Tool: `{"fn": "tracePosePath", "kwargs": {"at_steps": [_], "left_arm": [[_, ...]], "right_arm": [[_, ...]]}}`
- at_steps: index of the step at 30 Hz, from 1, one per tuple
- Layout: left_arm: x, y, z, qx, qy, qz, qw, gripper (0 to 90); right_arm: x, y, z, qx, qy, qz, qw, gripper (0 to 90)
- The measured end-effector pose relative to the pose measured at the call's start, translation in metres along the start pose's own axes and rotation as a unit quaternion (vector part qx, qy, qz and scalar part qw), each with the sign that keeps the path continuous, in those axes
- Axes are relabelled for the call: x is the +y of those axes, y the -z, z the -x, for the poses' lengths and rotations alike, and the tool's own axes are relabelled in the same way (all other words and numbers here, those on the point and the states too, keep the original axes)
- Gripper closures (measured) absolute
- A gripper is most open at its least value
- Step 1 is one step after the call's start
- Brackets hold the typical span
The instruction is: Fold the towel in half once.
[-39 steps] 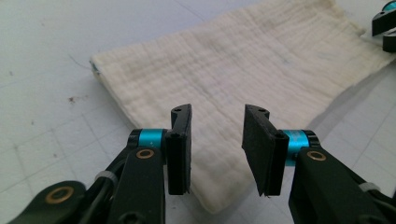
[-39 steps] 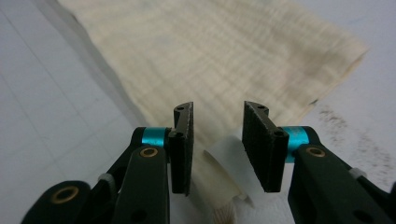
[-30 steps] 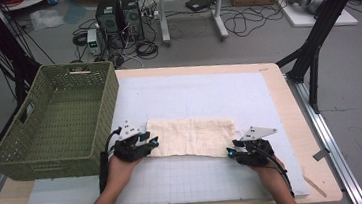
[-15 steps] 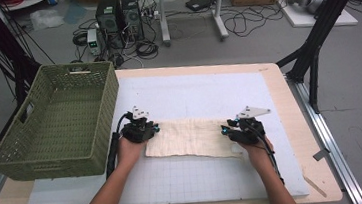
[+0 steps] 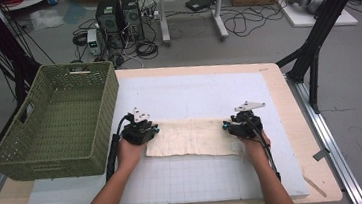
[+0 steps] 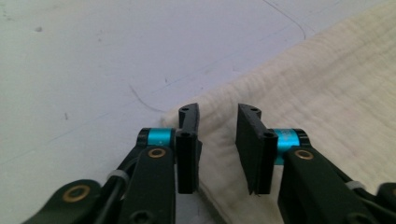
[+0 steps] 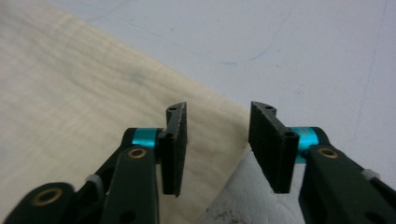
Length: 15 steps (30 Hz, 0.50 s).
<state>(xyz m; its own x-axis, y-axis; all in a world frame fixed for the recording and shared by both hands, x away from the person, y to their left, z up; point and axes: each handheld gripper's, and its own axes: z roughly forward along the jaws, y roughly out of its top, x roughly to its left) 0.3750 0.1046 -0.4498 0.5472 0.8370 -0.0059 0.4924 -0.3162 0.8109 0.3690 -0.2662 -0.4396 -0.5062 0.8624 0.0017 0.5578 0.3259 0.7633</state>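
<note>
Straddling the cloth's (image 5: 190,137) far corners mid-tabletop (image 5: 202,87), left tool (image 6: 217,140) and right tool (image 7: 217,140) just opened, gripping nothing; we should pinch both corners evenly before lifting.

Crinkled matt cream cloth (image 5: 192,137), woven basket (image 5: 60,123)

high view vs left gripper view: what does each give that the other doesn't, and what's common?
High view alone: the green basket at the table's left, the right gripper at the cloth's right end, both forearms, floor clutter beyond. Left gripper view alone: the left gripper close up, jaws apart with a gap, astride the cloth's corner, not pressing it. Both: the cream cloth flat on the white mat.
</note>
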Motion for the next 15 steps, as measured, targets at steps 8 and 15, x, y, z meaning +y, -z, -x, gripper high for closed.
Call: {"fn": "tracePosePath", "kwargs": {"at_steps": [8,15], "left_arm": [[-0.001,0.036,-0.010,-0.052,0.055,0.075,0.9943,42.1],[-0.007,0.054,-0.009,-0.107,0.064,0.114,0.9856,22.5]], "right_arm": [[-0.009,0.040,-0.002,0.014,-0.001,0.047,0.9988,34.9],[-0.028,0.067,-0.005,0.019,0.014,0.067,0.9975,22.3]]}}
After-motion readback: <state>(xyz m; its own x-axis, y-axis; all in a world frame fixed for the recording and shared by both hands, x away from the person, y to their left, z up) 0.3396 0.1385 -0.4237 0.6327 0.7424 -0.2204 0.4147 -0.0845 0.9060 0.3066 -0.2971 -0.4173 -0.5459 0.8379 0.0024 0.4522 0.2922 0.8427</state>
